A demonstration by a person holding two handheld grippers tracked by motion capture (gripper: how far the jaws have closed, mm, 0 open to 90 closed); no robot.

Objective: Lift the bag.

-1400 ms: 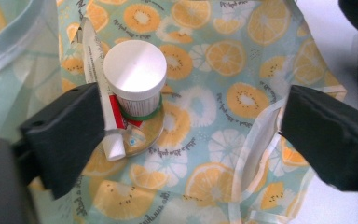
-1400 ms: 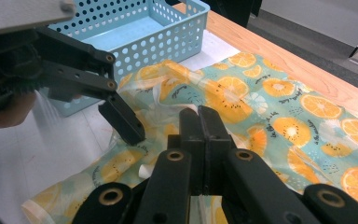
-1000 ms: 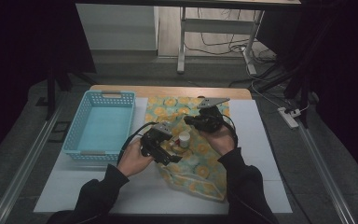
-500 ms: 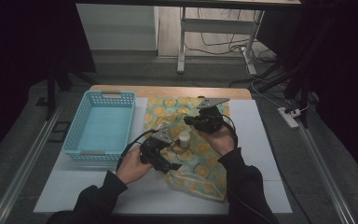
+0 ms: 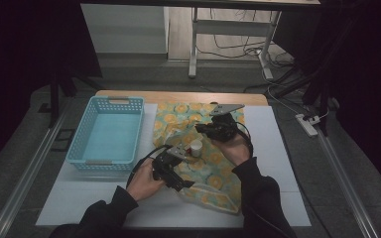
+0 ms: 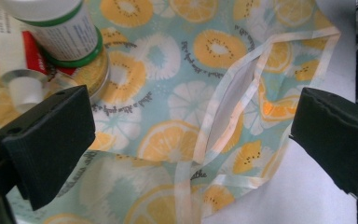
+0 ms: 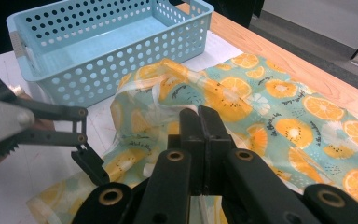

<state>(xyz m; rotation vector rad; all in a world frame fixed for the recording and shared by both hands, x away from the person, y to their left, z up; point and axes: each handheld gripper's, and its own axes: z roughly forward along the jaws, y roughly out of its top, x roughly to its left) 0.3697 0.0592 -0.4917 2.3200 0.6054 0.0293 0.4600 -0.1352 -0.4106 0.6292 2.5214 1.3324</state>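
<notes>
Citrus-print cloth bag (image 5: 198, 158) lying crumpled on the white worktop (image 5: 278, 168), with the blue perforated basket (image 5: 106, 134) just beside it at 9 o'clock. The right tongs (image 7: 199, 122) are clenched on a raised fold of the bag, lifting it into a ridge; the left tongs (image 6: 191, 126) stand released, jaws wide apart, poised over the bag's pale-bound open corner (image 6: 242, 93) at the near edge, 6 o'clock in the high view. A white bottle with a green band (image 6: 60, 28) rests on the fabric at 11 o'clock in the left gripper view, touching a clear round lid or jar (image 6: 51, 84) beside it; in the high view the bottle (image 5: 195, 147) sits between the two hands. Risks, as judged: closing the left tongs could catch only the binding tape, or both layers at once, so the mouth would not open; a further pull by the right tongs could drag the cloth and tip or roll the bottle, since it rests on slack fabric; a single thin layer may slip from the pads. Writing: small dark script repeats around the printed slices, too fine to read; the bottle label carries lines of text and a red panel beside it, also illegible
</notes>
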